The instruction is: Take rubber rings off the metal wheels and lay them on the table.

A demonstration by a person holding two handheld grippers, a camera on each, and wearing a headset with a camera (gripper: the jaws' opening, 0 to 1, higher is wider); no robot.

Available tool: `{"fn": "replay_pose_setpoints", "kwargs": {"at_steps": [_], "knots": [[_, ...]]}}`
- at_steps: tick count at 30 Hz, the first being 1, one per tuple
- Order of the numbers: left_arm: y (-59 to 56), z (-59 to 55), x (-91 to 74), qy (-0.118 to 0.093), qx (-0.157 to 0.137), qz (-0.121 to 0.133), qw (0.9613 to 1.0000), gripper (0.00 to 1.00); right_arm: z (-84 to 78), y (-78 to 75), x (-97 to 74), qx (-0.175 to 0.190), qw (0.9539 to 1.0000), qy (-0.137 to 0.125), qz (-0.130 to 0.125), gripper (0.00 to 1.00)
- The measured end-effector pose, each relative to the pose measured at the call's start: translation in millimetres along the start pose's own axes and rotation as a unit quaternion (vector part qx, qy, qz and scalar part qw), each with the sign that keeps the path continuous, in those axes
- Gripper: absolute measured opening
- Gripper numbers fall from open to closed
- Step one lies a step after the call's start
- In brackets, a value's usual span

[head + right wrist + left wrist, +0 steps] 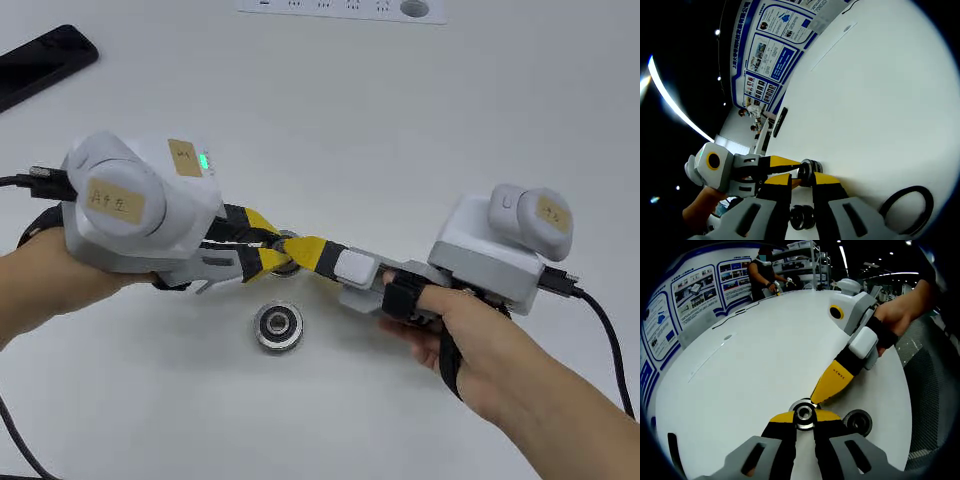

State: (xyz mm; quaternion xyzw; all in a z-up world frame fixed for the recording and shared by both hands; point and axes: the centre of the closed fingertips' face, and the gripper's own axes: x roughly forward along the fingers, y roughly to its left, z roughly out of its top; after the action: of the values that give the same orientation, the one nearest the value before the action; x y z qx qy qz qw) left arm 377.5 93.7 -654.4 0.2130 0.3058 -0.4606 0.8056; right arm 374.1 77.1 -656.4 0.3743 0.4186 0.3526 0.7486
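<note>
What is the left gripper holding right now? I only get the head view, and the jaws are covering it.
Observer: In the left gripper view, the left gripper is shut on a metal wheel, its shiny hub facing the camera.
Operator: And the right gripper?
Observer: Its own view shows the right gripper with a jaw on each side of that wheel's edge; whether it pinches, I cannot tell.
Operator: Anyone nearby?
Observer: A person stands at the far end of the table.
</note>
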Motion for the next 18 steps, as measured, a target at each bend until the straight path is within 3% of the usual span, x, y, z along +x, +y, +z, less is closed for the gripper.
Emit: {"fn": "replay_pose_setpoints", "kwargs": {"at_steps": [4, 9, 18], "knots": [[0.8, -1.0, 0.0, 0.001, 0.000, -0.001, 1.0000, 0.12, -0.4, -10.6, 0.4, 0.002, 0.9998, 0.005, -0.020, 0.03], [0.9, -0.6, 0.4, 0.001, 0.000, -0.001, 1.0000, 0.12, -0.1, -7.2, 1.4, 0.003, 0.9999, 0.009, -0.013, 0.02], [-0.1, 0.3, 1.0, 0.001, -0.001, -0.001, 1.0000, 0.12, 1.3, -3.7, -0.4, -0.008, 0.9996, 0.002, -0.026, 0.01]]}}
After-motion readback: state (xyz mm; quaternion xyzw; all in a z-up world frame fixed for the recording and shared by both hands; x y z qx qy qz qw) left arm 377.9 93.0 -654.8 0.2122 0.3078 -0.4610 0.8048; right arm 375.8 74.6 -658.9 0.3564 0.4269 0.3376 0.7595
